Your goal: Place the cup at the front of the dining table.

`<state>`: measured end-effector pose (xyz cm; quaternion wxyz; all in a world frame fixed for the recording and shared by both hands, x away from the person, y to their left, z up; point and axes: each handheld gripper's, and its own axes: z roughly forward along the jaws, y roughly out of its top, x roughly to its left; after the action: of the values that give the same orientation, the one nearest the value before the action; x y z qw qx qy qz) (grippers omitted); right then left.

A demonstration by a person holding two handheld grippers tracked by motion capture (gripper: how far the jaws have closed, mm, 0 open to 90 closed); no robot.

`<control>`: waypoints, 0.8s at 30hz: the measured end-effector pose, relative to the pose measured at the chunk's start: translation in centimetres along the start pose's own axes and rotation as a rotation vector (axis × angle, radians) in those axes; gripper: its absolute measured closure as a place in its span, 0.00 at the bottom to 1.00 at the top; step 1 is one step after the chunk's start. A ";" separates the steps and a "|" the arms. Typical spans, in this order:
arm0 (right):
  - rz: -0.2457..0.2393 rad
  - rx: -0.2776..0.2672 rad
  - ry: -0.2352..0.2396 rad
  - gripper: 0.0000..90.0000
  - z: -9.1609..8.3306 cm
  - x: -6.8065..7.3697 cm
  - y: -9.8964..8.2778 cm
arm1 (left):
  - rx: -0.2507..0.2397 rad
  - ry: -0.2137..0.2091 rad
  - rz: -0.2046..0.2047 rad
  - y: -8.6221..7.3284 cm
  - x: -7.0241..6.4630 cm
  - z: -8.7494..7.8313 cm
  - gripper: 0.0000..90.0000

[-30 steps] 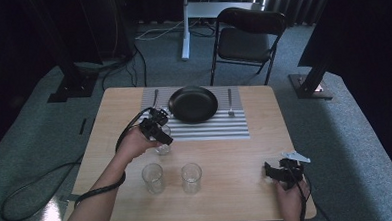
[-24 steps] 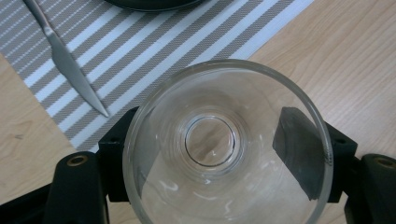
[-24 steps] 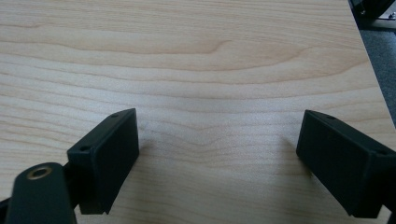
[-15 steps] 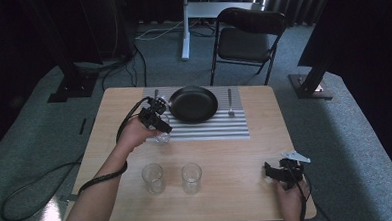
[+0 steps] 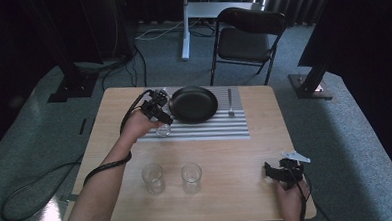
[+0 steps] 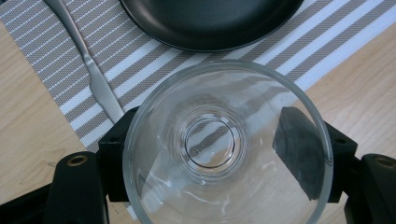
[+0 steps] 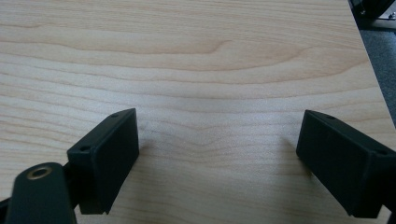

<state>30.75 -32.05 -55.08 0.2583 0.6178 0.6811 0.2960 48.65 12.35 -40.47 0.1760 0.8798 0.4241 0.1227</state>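
My left gripper (image 5: 156,113) is shut on a clear drinking glass (image 5: 163,130) and holds it over the left part of a striped placemat (image 5: 210,130), just left of a black plate (image 5: 194,104). In the left gripper view I look down into the glass (image 6: 224,149), with a black jaw pressed on each side of it. A knife (image 6: 100,88) lies on the mat beside it, and the plate (image 6: 210,23) is just beyond. My right gripper (image 5: 282,172) rests at the table's front right corner, and its jaws (image 7: 219,154) stand open over bare wood.
Two more empty glasses (image 5: 153,178) (image 5: 191,178) stand side by side near the front edge of the wooden table (image 5: 236,159). A fork (image 5: 229,102) lies right of the plate. A folding chair (image 5: 248,38) stands behind the table.
My left gripper has carried the glass away from the person and onto the placemat's left part, closer to the plate. The right gripper has not moved.
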 end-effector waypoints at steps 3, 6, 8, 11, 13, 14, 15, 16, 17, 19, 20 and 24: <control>0.000 0.000 0.000 0.14 0.0 0.0 0.0 | 0.001 0.003 -0.013 0.4 0.4 0.3 0.32; 0.000 0.000 0.000 0.14 0.0 0.0 0.0 | 0.007 0.009 -0.017 0.8 0.8 0.7 0.32; 0.000 0.000 0.000 0.14 0.0 0.0 0.0 | 0.005 0.011 -0.023 1.1 1.0 0.9 0.32; 0.000 0.000 0.000 0.14 0.0 0.0 0.0 | 0.016 0.015 -0.036 1.5 1.5 1.4 0.32; 0.001 0.000 0.000 0.14 0.0 0.0 0.0 | 0.016 0.023 -0.042 1.7 1.8 1.6 0.32; 0.001 0.000 0.000 0.14 0.0 0.0 0.0 | 0.017 0.028 -0.046 1.8 2.0 1.8 0.32; 0.000 0.000 0.000 0.14 0.0 0.0 0.0 | 0.013 0.030 -0.048 1.8 2.1 1.9 0.32; 0.000 0.000 0.000 0.14 0.0 0.0 0.0 | 0.015 0.027 -0.049 1.9 2.4 2.0 0.32; 0.001 0.000 0.000 0.14 0.0 0.0 0.0 | 0.009 0.025 -0.045 1.9 2.5 2.1 0.32; 0.000 0.000 0.000 0.14 0.0 0.0 0.0 | -0.008 0.019 -0.048 2.1 2.9 2.2 0.32; 0.000 0.000 0.000 0.14 0.0 0.0 0.0 | -0.019 0.007 -0.068 2.2 3.2 2.4 0.32; 0.001 0.000 0.000 0.14 0.0 0.0 0.0 | -0.007 0.013 -0.082 2.5 3.7 3.3 0.32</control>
<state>30.75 -32.05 -55.08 0.2582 0.6180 0.6810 0.2959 53.81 13.15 -42.16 0.1812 0.8602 0.4606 0.1225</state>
